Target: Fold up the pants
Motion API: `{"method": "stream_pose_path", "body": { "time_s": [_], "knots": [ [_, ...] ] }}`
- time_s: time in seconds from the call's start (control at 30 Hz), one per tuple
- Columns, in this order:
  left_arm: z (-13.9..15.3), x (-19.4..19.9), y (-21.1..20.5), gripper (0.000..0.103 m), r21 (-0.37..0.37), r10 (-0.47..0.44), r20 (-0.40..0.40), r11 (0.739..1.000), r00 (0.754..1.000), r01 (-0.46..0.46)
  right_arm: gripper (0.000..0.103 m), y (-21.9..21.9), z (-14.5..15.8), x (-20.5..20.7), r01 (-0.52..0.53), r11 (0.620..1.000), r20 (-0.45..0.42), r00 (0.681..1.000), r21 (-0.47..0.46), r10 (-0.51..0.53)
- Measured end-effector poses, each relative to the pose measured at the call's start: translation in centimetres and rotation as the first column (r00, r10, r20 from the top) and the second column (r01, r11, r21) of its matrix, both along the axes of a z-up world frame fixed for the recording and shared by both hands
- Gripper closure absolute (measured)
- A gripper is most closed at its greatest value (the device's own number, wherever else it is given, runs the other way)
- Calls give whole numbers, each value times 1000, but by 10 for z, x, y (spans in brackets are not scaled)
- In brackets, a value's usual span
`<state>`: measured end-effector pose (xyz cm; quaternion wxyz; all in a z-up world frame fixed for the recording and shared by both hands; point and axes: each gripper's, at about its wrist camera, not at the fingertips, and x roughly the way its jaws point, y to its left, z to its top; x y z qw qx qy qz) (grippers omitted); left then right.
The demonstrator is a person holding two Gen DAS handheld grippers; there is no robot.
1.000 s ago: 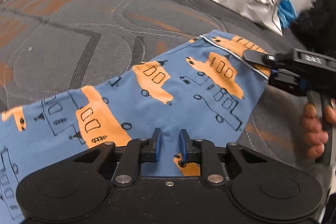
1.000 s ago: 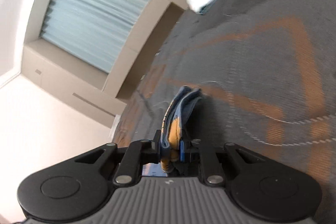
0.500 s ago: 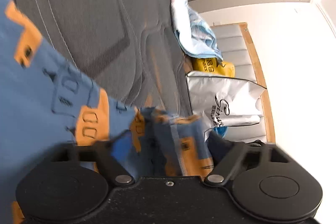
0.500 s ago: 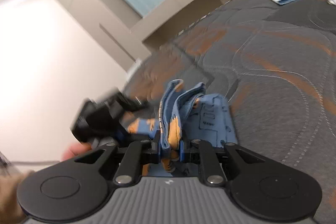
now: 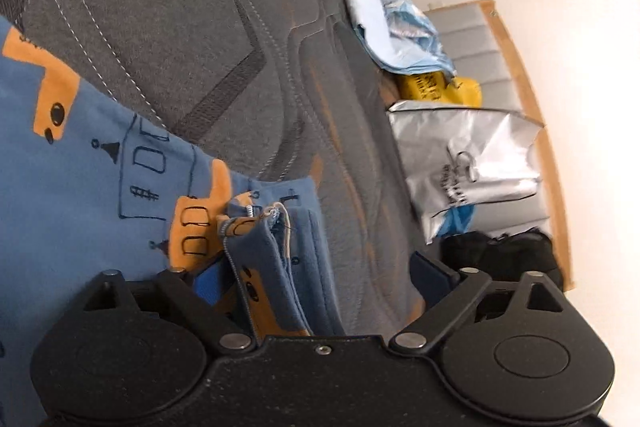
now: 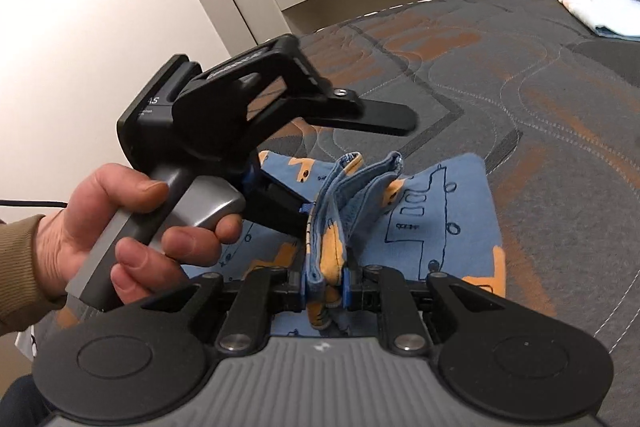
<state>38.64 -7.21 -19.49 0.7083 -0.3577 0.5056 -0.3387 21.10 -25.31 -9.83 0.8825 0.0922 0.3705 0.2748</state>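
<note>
The blue pants (image 5: 80, 187) with orange truck prints lie on the grey quilted bed (image 5: 180, 27). My left gripper (image 5: 316, 275) is open wide, its jaws standing on either side of a bunched waistband edge (image 5: 272, 251). In the right wrist view the pants (image 6: 436, 223) lie partly folded on the bed, and my right gripper (image 6: 325, 285) is shut on a bunched fold of the pants (image 6: 324, 243). The left gripper (image 6: 320, 167) shows there too, held in a hand, jaws spread, right beside the held fold.
A light blue cloth (image 5: 392, 15), a yellow bag (image 5: 436, 87), a silver bag (image 5: 468, 167) and a black item (image 5: 500, 255) lie by the padded headboard. The cloth also shows in the right wrist view (image 6: 592, 3). Cabinets and a window stand beyond the bed.
My left gripper has opened from nearly shut to wide and turned toward the headboard. My right gripper carried the pinched fold over the pants, next to the left gripper.
</note>
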Motion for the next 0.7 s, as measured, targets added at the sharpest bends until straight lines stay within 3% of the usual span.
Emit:
{"method": "stream_pose_path", "body": {
  "time_s": [0.1,0.17,0.3,0.37,0.43,0.5,0.57,0.7],
  "knots": [
    [-1,6,0,49,69,5,-3,998,1000,-5,85,3,-1,2,16,1000,-2,1000,14,-16],
    [1,10,6,59,75,23,5,997,1000,-24,85,4,0,2,26,999,5,1000,20,-26],
    [2,14,25,58,93,97,17,991,995,-98,85,15,1,7,35,999,13,999,20,-35],
    [0,13,32,54,158,121,19,980,992,-123,85,27,-10,14,26,999,8,1000,-23,-26],
    [1,13,36,49,151,116,22,981,993,-118,83,36,-19,13,17,997,1,1000,-72,-17],
    [5,12,37,37,149,110,34,982,993,-114,70,43,-24,10,15,995,-4,1000,-97,-15],
    [10,12,36,35,166,103,50,980,993,-110,56,47,-24,4,12,995,10,1000,-101,-12],
    [11,11,34,33,174,106,43,978,993,-112,56,65,-23,-12,5,973,97,995,-231,18]
  ]
}}
